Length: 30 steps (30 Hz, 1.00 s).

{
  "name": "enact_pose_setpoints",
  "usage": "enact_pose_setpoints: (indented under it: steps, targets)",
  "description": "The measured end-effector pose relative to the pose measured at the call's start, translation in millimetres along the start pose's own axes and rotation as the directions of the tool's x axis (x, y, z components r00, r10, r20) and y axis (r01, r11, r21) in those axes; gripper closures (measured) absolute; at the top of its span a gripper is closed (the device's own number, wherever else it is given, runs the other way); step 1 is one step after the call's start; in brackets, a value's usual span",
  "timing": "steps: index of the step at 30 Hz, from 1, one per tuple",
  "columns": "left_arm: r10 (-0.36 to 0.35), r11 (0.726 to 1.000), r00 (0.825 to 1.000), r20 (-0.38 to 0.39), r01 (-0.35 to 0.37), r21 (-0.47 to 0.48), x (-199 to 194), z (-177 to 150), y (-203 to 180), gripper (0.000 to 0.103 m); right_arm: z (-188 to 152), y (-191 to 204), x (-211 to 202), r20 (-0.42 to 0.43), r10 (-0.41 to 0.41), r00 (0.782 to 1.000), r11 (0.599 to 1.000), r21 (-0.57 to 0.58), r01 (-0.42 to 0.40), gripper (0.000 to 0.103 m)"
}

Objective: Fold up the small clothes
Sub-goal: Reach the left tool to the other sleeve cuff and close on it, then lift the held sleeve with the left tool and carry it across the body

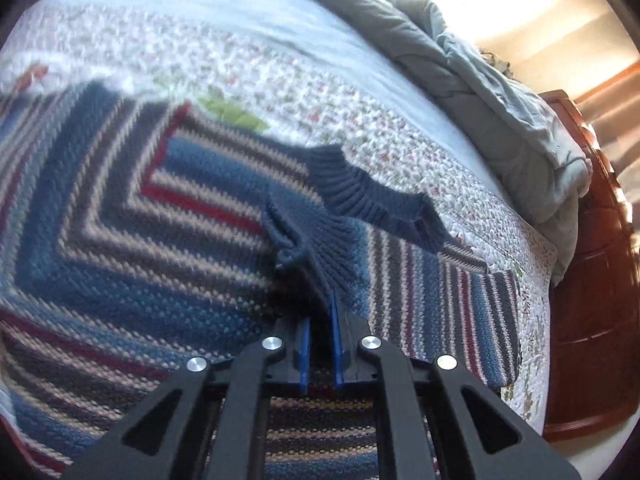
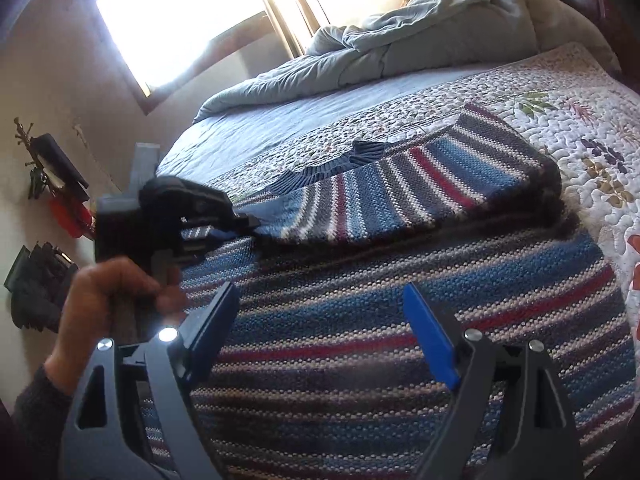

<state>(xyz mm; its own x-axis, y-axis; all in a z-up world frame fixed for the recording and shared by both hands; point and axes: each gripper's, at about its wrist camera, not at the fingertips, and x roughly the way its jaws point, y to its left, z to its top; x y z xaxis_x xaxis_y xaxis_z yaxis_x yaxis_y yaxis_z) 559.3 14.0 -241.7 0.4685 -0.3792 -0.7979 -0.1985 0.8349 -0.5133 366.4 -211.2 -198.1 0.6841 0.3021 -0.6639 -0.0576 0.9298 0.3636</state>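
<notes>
While pinching the navy ribbed cuff (image 1: 320, 256) of a striped sweater (image 2: 400, 320) spread mid-quilt (image 2: 560, 88), left gripper (image 1: 320, 340) draws a sleeve inward, right gripper (image 2: 320, 320) spread and empty above: folding barely begun.

Knitted sweater (image 2: 400, 320) w/ horizontal stripes: blue, navy, grey, cream, red, maroon; its ribbed cuff (image 1: 384, 200) is solid navy. Quilted bedspread (image 2: 560, 120) is white w/ small red-green floral print plus bigger leaves in green, purple, olive, orange. Rumpled duvet (image 2: 400, 40) is pale grey-blue. Both grippers black, pads (image 2: 432, 332) bright blue. Headboard (image 1: 592, 280) reddish-brown wood.
</notes>
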Motion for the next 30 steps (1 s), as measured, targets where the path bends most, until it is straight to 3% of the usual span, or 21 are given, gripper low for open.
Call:
enact_pose_setpoints:
  steps: [4,7,20,23,25,28,30]
  targets:
    - [0.017,0.998,0.999,0.045,-0.019,0.055,-22.7,16.6,-0.3,0.095,-0.3,1.8,1.0,-0.003,-0.001,1.0,1.0,-0.011,0.001,0.02]
    - [0.038,0.997,0.999,0.038,-0.041,0.066,-27.2,23.8,13.3,0.095,-0.6,2.9,2.0,-0.006,-0.002,1.0,1.0,-0.016,0.002,0.02]
    - [0.029,0.998,0.999,-0.036,-0.031,-0.057,5.5,10.9,82.1,0.091,-1.1,2.0,7.4,-0.025,-0.002,1.0,1.0,-0.016,0.001,0.02]
    - [0.06,0.995,0.998,-0.007,-0.06,-0.085,-12.8,8.2,79.4,0.075,0.3,-2.0,7.5,-0.026,0.002,1.0,1.0,-0.001,-0.002,0.02]
    - [0.115,0.992,0.991,0.075,-0.111,-0.052,-36.4,5.6,67.5,0.041,1.9,-5.2,7.6,-0.026,0.005,1.0,1.0,0.013,-0.005,0.02]
    - [0.091,0.996,0.983,0.157,-0.088,-0.03,-53.6,6.9,54.9,0.037,2.0,-6.0,7.0,-0.027,0.009,1.0,1.0,0.018,-0.008,0.02]
    - [-0.005,1.0,0.988,0.152,0.009,-0.027,-48.3,11.9,51.1,0.033,0.8,-4.9,7.3,-0.028,0.007,1.0,1.0,0.012,-0.006,0.02]
